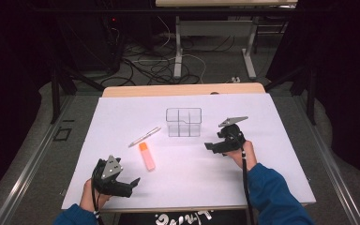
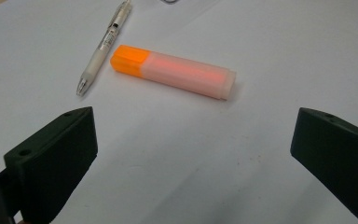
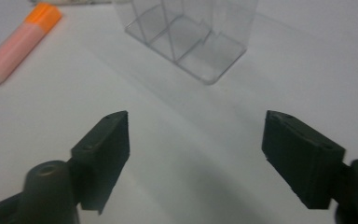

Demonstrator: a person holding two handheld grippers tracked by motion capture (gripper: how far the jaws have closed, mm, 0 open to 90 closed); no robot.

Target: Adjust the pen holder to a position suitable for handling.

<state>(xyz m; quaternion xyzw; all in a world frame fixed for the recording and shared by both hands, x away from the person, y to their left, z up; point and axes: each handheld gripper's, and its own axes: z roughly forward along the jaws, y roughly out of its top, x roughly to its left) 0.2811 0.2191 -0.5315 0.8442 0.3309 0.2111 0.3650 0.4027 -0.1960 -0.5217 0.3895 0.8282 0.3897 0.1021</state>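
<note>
Near the table's front edge, left gripper [image 1: 130, 183] with jaws spread wide, empty, bare white sheet [image 1: 192, 178] around. Just beyond, orange-capped translucent highlighter [image 1: 146, 156] lying flat, slim white pen [image 1: 144, 137] apart behind it. Right gripper [image 1: 209, 146] parted, empty, beside clear plastic divided organizer [image 1: 183, 122]. Pen's print unreadable.

The highlighter [image 2: 175, 71] looked like frosted, translucent plastic with a glossier orange cap. The pen [image 2: 103, 46] had a milky plastic barrel and a shiny metal tip. The organizer [image 3: 191, 32] was clear, glossy plastic. The table cover [image 1: 272, 159] appeared matt, smooth and paper-like.
</note>
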